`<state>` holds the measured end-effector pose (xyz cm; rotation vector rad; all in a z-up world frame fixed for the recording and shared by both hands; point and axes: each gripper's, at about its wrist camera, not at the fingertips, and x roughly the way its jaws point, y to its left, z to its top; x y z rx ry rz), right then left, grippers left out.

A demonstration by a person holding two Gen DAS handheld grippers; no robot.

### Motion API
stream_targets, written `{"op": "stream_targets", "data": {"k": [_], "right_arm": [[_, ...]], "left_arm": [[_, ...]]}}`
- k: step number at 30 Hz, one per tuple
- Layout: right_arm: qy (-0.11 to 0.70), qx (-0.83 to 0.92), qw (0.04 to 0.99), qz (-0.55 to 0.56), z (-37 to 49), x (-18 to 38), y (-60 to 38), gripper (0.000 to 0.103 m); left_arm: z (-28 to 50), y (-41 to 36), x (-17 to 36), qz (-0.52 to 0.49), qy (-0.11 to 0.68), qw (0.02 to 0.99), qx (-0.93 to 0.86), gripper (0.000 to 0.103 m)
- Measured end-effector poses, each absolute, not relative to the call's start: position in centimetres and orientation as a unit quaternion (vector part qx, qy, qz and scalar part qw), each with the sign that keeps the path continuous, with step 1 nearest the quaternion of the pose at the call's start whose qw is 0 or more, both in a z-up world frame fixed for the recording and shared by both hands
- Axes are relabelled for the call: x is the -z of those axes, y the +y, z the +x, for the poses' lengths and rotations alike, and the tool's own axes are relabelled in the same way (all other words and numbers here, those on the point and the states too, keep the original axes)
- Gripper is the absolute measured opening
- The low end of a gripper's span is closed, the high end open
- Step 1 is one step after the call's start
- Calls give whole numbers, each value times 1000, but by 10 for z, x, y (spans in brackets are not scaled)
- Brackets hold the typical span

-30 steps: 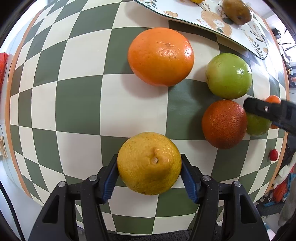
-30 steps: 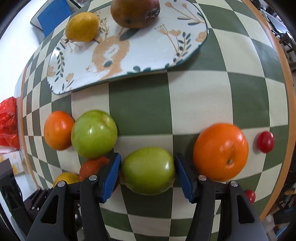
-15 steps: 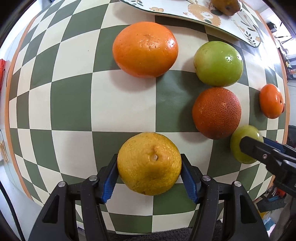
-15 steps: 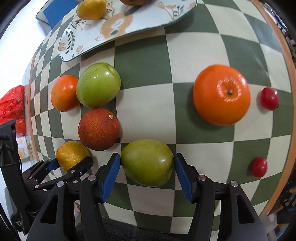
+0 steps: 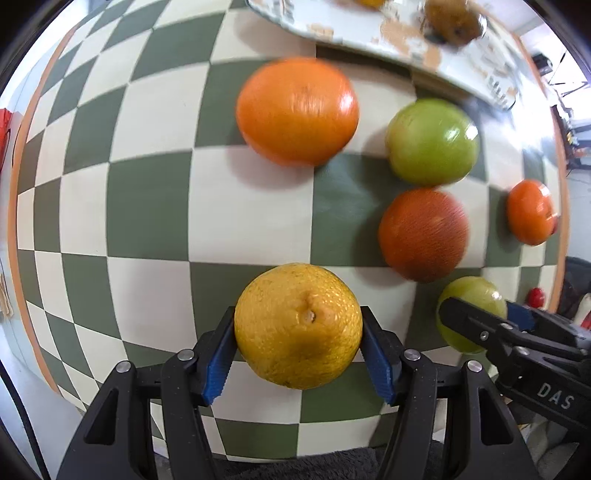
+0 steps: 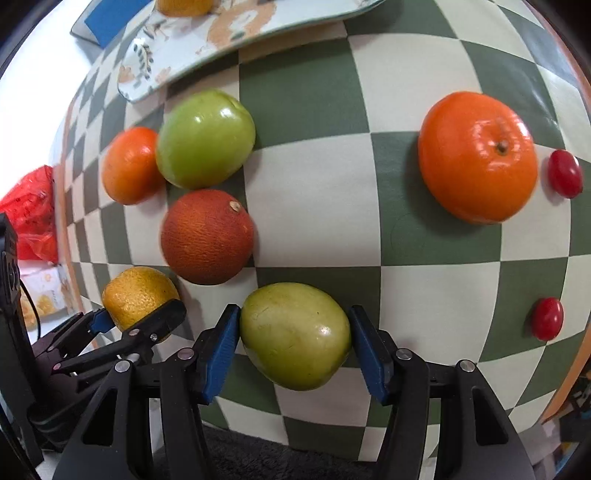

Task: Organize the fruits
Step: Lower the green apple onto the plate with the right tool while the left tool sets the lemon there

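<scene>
Right wrist: green-and-cream checkered tablecloth (image 6: 314, 177), orange-edged.

My left gripper (image 5: 298, 345) holds the citrus (image 5: 298, 325) over the near edge of the table (image 6: 314, 184). My right gripper (image 6: 295, 345) holds the apple (image 6: 295, 336) just to its right. Behind and between them lies the blood orange (image 6: 207, 236). The second apple (image 6: 205, 138) is close behind that, with the orange (image 6: 129, 164) against its left side. Well to the right sits the tangerine (image 6: 476, 157), with one cherry tomato (image 6: 564, 173) just beside it toward the right edge. Another cherry tomato (image 6: 547, 318) lies nearer me. The tray (image 6: 177, 62) lies toward the far edge, with a lemon (image 6: 184, 5) and a blurred fruit (image 5: 452, 20) on it.
</scene>
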<state>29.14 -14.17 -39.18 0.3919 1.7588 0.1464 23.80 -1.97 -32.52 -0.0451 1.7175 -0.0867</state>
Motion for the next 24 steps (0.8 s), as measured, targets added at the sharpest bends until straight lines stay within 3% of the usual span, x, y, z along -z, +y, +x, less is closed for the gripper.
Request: {"op": "stream_targets", "data": {"k": [5, 11, 18, 24], "right_arm": [[736, -83, 636, 216, 306, 351, -154, 62], [686, -87, 692, 210, 381, 302, -171, 62], [680, -52, 720, 129, 475, 320, -173, 62], [689, -43, 719, 84, 494, 363, -163, 62]], "left_arm": [[267, -19, 277, -36, 729, 682, 58, 60], [348, -15, 232, -56, 690, 718, 73, 60], [445, -14, 279, -8, 709, 704, 49, 60], [473, -20, 314, 3, 728, 684, 45, 60]]}}
